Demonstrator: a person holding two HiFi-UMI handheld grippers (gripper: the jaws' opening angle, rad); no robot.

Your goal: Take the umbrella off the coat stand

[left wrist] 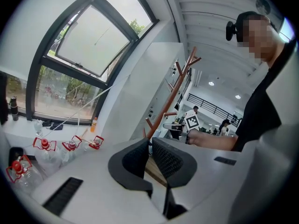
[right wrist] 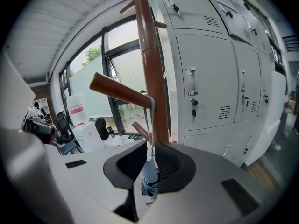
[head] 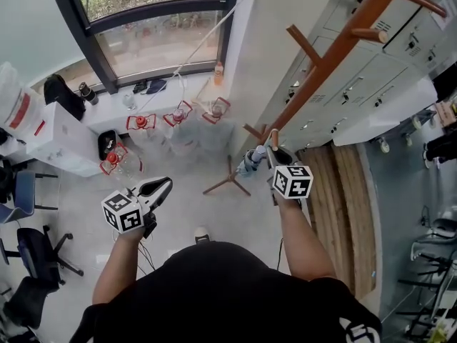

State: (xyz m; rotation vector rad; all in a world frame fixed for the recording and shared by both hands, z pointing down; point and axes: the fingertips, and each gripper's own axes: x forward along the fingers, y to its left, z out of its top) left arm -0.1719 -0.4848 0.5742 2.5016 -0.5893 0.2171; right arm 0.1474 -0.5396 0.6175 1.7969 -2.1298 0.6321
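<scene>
A brown wooden coat stand [head: 321, 70] rises at the right, its pole [right wrist: 150, 69] close in front of the right gripper view. A small folded grey-blue umbrella [right wrist: 150, 178] hangs by its strap from a peg [right wrist: 119, 90]. My right gripper [right wrist: 150, 158] is shut on the umbrella [head: 251, 160] beside the pole, and the strap is still looped over the peg. My left gripper [head: 163, 186] is held lower to the left, away from the stand. Its pads [left wrist: 166, 158] are nearly together with nothing between them. The stand [left wrist: 175, 90] shows far off in the left gripper view.
White lockers [head: 357, 84] stand right behind the coat stand. Several big water bottles with red handles [head: 143, 123] sit on the floor by the window [head: 157, 34]. A white box [head: 61, 138] and office chairs [head: 36, 256] are at the left. The stand's foot [head: 228, 181] spreads below.
</scene>
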